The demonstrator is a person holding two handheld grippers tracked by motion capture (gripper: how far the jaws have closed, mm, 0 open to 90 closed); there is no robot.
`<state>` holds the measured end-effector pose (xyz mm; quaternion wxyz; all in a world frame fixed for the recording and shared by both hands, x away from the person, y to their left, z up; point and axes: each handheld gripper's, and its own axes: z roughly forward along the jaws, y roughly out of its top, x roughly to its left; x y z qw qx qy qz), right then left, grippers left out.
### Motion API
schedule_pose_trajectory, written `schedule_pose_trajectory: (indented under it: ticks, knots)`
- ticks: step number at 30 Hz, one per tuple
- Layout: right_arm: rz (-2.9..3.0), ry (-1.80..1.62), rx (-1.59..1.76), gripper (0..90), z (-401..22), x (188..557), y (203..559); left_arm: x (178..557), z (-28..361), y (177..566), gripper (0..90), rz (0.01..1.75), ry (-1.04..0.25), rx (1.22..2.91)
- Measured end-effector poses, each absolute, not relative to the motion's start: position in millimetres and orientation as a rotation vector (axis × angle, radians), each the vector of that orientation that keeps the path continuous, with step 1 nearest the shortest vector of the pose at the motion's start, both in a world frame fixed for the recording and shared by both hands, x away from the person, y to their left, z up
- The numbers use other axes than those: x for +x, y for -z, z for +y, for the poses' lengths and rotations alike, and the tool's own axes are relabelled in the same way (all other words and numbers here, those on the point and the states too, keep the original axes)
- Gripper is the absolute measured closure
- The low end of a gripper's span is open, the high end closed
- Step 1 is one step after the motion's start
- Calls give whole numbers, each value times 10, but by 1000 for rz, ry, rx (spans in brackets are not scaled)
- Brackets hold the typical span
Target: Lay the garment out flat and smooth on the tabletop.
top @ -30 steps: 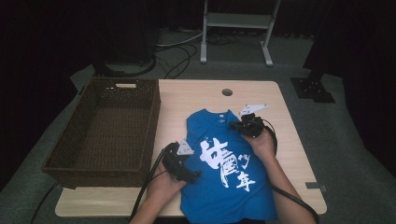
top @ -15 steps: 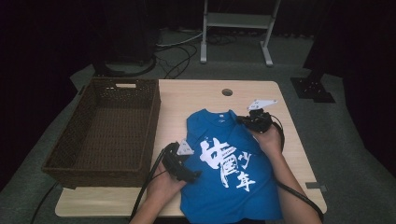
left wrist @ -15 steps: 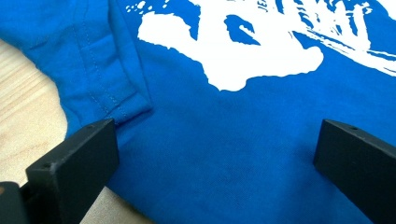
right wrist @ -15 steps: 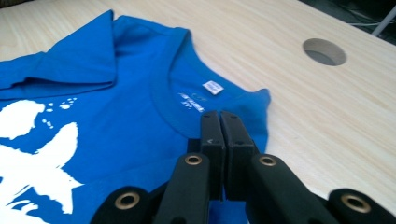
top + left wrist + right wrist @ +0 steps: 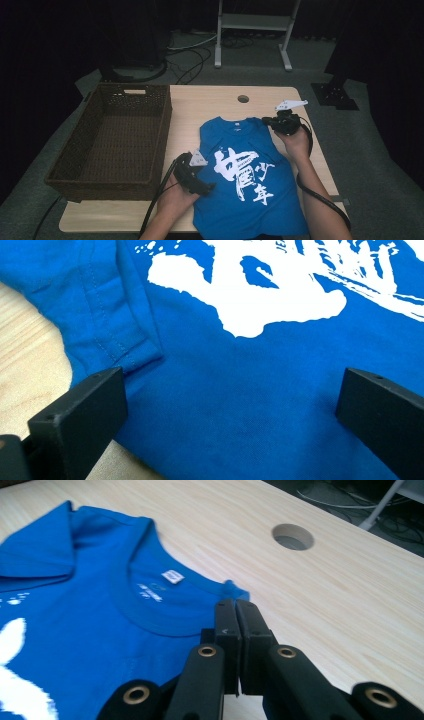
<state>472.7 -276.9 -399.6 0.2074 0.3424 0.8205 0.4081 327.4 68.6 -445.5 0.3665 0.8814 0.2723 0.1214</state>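
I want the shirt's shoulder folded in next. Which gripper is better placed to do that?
Probably the right gripper: its jaws are shut on the blue T-shirt at the shoulder beside the collar, ready to pull. The left gripper stands open over the shirt's side by the sleeve seam, gripping nothing.

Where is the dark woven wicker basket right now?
In the high view the dark woven wicker basket sits on the left part of the light wooden table, beside the blue T-shirt with white print.
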Motion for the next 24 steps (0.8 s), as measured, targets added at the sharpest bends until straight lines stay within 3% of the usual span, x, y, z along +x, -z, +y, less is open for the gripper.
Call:
schedule_pose_trajectory:
  ticks: [13,24]
  knots:
    - [2256,-1076,1045,870,-3079,4944,4073,3273,686,4455,0,700,-312,2264]
    - [2268,-1142,1026,838,-3024,4750,4080,3269,685,4455,0,705,-315,2262]
